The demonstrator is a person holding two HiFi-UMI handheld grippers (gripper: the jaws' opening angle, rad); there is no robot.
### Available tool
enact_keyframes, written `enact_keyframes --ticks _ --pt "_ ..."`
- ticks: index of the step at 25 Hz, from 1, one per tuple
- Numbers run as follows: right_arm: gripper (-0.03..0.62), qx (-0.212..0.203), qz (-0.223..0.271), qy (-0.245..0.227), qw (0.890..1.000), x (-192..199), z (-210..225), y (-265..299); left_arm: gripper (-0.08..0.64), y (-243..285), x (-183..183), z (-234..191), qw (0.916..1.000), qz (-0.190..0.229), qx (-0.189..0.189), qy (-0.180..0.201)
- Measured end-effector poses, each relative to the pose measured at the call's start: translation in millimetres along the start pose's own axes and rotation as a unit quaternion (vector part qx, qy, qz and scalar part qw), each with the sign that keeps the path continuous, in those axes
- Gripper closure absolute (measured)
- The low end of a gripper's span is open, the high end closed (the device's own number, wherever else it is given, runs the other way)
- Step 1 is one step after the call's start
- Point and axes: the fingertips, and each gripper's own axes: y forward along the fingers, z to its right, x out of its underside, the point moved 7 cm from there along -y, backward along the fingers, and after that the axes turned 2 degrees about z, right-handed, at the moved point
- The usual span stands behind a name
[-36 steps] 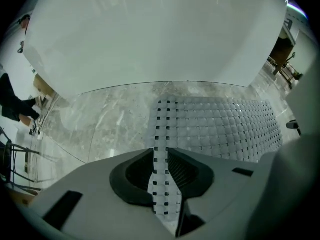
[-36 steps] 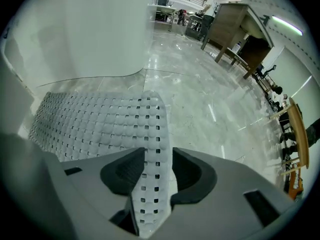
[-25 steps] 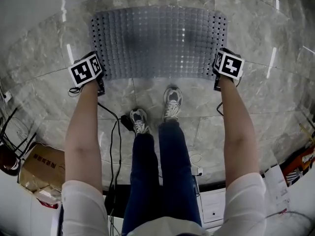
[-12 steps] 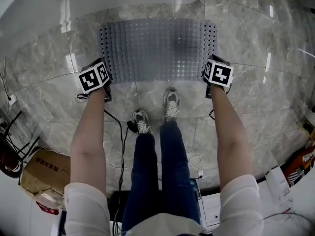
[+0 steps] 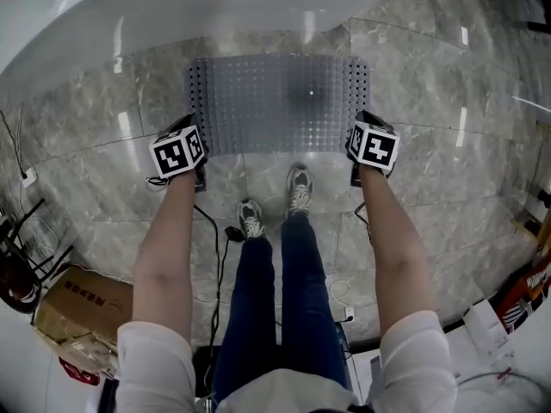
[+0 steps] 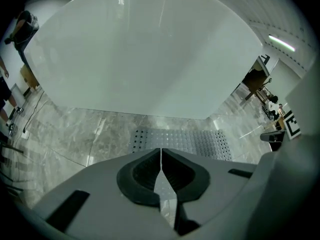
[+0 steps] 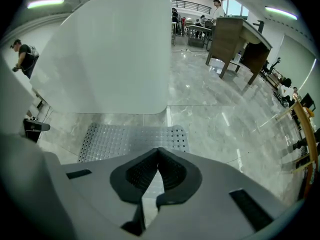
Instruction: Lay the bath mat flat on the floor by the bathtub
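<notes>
The grey perforated bath mat (image 5: pixel 280 101) lies flat on the marble floor, its far edge along the white bathtub (image 5: pixel 172 15). My left gripper (image 5: pixel 194 166) hangs above the mat's near left corner and my right gripper (image 5: pixel 362 157) above its near right corner. Both point steeply down. In the left gripper view the jaws (image 6: pixel 161 151) are shut with nothing between them, and the mat (image 6: pixel 182 140) lies on the floor well below. The right gripper view shows the same: the right gripper (image 7: pixel 159 151) is shut and empty, with the mat (image 7: pixel 132 139) beneath beside the tub (image 7: pixel 115 54).
The person's shoes (image 5: pixel 299 188) stand just behind the mat's near edge. Black cables (image 5: pixel 211 256) run over the floor at the left, beside a cardboard box (image 5: pixel 82 304). A wooden desk (image 7: pixel 240 44) and several people are far off across the room.
Both grippers have lifted up off the mat's near corners and drawn a little toward the person. The mat has stayed flat on the floor and looks smaller as the view rises.
</notes>
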Motion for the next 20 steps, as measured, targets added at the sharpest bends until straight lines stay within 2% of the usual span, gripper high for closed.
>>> enact_keyframes --ticks 9,20 --pt "0.561 -0.017 0.028 0.007 0.999 -17.3 -15.8 -69.2 0.528 -72.1 -21.9 20.0 0.9985 0.036 0.035 0.022" --pt "0.561 -0.042 0.108 0.025 0.993 -50.6 -25.3 -184.3 0.528 -184.5 -54.7 56.4 0.9915 0.105 0.060 0.046"
